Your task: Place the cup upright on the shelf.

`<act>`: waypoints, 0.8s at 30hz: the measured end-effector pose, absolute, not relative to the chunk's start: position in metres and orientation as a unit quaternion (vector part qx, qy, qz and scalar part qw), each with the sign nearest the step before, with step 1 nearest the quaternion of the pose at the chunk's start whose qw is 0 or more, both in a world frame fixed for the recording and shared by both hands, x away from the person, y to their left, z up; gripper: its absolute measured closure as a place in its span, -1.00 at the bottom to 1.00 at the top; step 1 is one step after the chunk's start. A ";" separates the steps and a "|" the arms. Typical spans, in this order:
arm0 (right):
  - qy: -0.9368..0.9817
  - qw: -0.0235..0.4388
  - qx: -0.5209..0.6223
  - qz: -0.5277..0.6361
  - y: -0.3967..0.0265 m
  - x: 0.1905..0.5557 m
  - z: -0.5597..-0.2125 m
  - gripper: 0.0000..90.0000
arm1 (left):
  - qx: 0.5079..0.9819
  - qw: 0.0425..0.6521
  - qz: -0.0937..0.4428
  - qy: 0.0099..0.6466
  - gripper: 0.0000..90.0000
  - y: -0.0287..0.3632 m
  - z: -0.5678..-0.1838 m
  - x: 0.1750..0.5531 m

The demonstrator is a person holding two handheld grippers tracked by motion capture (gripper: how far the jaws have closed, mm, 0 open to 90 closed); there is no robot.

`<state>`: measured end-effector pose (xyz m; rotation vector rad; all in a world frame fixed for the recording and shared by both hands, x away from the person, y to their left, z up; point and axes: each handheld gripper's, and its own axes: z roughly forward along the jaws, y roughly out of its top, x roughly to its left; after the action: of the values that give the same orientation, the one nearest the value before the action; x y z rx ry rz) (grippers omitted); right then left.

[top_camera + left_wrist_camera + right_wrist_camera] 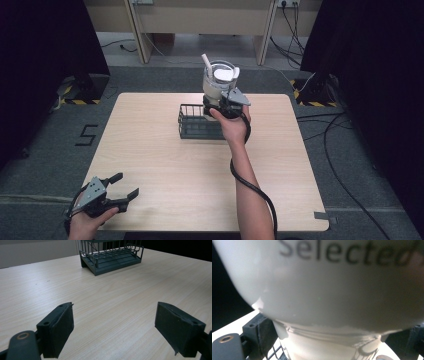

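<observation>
White blender jug (219, 80) held upright above the dark wire basket (194, 125), right gripper (222, 106) clamped on its narrow base, left gripper (120, 192) well short of the basket, jaws wide apart, empty

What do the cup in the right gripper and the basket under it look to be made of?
Cup: looks like glossy white plastic or coated paper, smooth with printed lettering; hard to say which. Its lid seems clear plastic. Basket: thin dark green-grey wire bars, probably coated metal, matt. The right gripper is clamped on the cup's narrower base.
</observation>
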<state>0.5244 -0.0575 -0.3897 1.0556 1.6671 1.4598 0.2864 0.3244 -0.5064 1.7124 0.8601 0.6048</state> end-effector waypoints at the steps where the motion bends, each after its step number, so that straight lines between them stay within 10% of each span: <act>1: 0.639 0.337 0.406 0.560 -0.057 0.526 -0.391 -0.76 | 0.719 0.536 0.254 0.361 -0.67 0.324 -0.506 0.286; 24: 0.654 0.328 0.431 0.528 -0.053 0.543 -0.420 -0.76 | 0.720 0.536 0.254 0.359 -0.67 0.325 -0.506 0.286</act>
<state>0.5426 -0.0530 -0.4201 1.1280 1.7121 1.3825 0.2864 0.3247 -0.5063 1.7146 0.8560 0.6058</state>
